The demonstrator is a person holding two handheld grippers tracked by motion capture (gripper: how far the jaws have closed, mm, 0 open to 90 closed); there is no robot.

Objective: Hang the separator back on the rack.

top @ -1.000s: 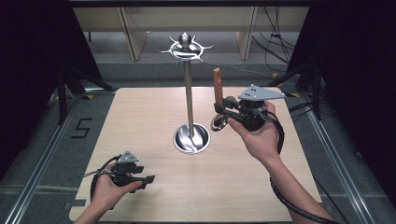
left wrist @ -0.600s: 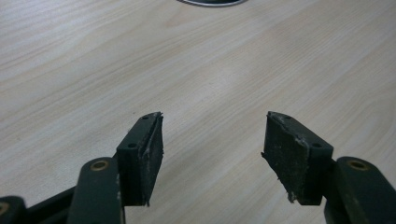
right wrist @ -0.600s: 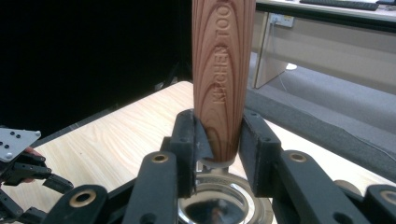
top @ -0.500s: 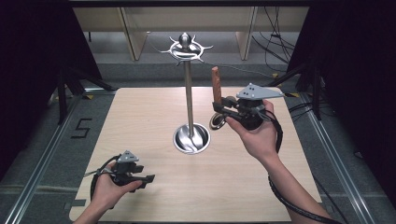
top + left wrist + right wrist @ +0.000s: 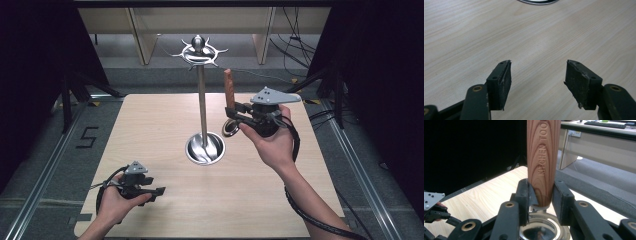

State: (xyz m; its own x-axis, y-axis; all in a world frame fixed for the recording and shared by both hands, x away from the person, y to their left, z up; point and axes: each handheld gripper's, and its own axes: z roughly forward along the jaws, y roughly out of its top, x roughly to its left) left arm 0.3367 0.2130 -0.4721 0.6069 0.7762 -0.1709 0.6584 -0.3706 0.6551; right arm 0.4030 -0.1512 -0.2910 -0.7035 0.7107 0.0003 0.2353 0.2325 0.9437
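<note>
A metal utensil stand rises from the table's middle, with a hook crown [image 5: 199, 50] on a thin pole [image 5: 202, 105] and a round shiny base [image 5: 205, 149]. Just right of the pole, my right gripper [image 5: 235, 111] is shut on a kitchen utensil, gripping the foot of its wooden handle [image 5: 229, 89], which stands upright. In the right gripper view the jaws clamp the handle [image 5: 543, 157], and a round shiny metal end [image 5: 541, 227] hangs below my right gripper [image 5: 541, 195]. My left gripper [image 5: 159, 192] rests low at the near left, open and holding nothing [image 5: 537, 77].
The wooden table [image 5: 150, 125] has bare board around the stand. The stand's base edge [image 5: 537, 1] lies far ahead of the left jaws. Wooden shelving [image 5: 145, 35] stands behind the table, and cables [image 5: 295, 40] lie at the back right. Metal rails run along both sides.
The right gripper has drifted very slightly toward the stand with the utensil still upright in it. The left gripper has stayed where it was.
</note>
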